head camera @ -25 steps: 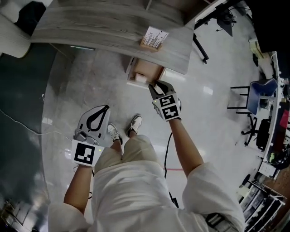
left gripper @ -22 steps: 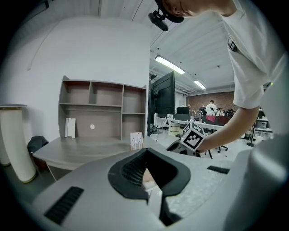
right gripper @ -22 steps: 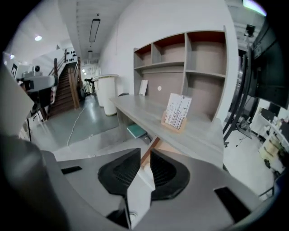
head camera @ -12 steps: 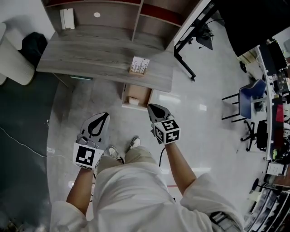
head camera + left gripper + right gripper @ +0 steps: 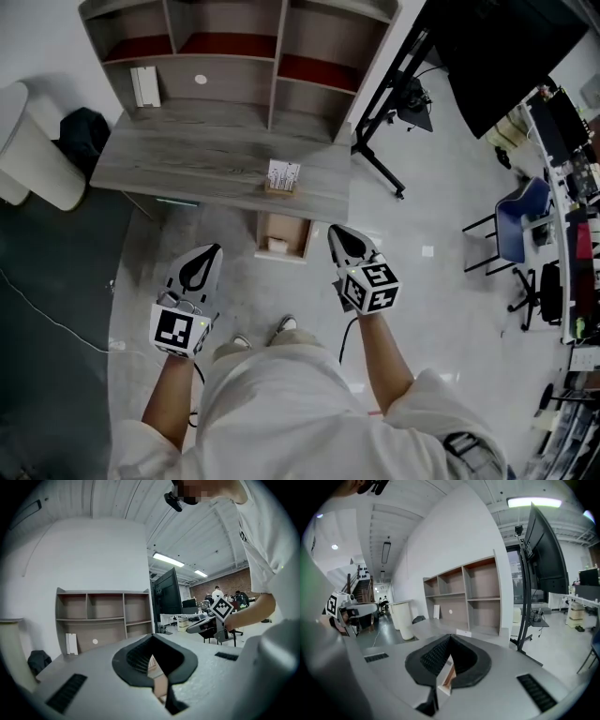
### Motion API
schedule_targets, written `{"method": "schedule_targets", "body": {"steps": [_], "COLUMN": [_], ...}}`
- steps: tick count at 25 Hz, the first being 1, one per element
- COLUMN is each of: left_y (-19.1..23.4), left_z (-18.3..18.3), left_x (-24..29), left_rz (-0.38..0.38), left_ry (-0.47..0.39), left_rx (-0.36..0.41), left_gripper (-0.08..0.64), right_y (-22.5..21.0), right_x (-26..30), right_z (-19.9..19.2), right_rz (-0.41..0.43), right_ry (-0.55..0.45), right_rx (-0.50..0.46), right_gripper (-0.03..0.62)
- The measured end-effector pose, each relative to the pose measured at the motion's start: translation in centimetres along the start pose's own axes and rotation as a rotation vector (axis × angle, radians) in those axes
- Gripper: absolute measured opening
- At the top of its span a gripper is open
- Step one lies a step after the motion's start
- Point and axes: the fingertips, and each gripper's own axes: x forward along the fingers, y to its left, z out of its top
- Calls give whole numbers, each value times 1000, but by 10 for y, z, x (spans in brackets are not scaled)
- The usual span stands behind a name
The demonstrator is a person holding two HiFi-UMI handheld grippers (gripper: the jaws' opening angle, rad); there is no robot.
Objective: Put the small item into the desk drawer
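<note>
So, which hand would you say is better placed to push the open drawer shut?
Right, probably. The right gripper sits just beside the open drawer, shut and empty, pointing towards the desk. The left gripper hangs farther off to the side.

The head view looks steeply down from above the person onto the left hand-held gripper [image 5: 214, 251] and the right hand-held gripper [image 5: 336, 232], with the desk [image 5: 216, 169] and the shelf unit [image 5: 272, 75] beyond their tips. Each gripper view sits close behind its own jaws, facing almost level toward that shelf unit. All three views share the desk and shelf unit. Each gripper view also catches the other hand-held gripper off to its side.
</note>
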Motion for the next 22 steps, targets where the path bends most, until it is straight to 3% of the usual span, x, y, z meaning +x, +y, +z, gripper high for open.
{"method": "schedule_targets", "body": {"steps": [11, 22], "left_y": [36, 69], "left_z": [37, 51], "left_x": [8, -18], "left_rz": [101, 243], "left_ry": [-66, -115], "left_rx": [-3, -41], "left_gripper": [6, 7], "right_y": [-32, -44], "right_x": [-48, -94], "right_z": [86, 133], "right_rz": [-9, -66], "right_ry": [-177, -319], "right_rx": [-6, -54], "right_gripper": [-2, -3]}}
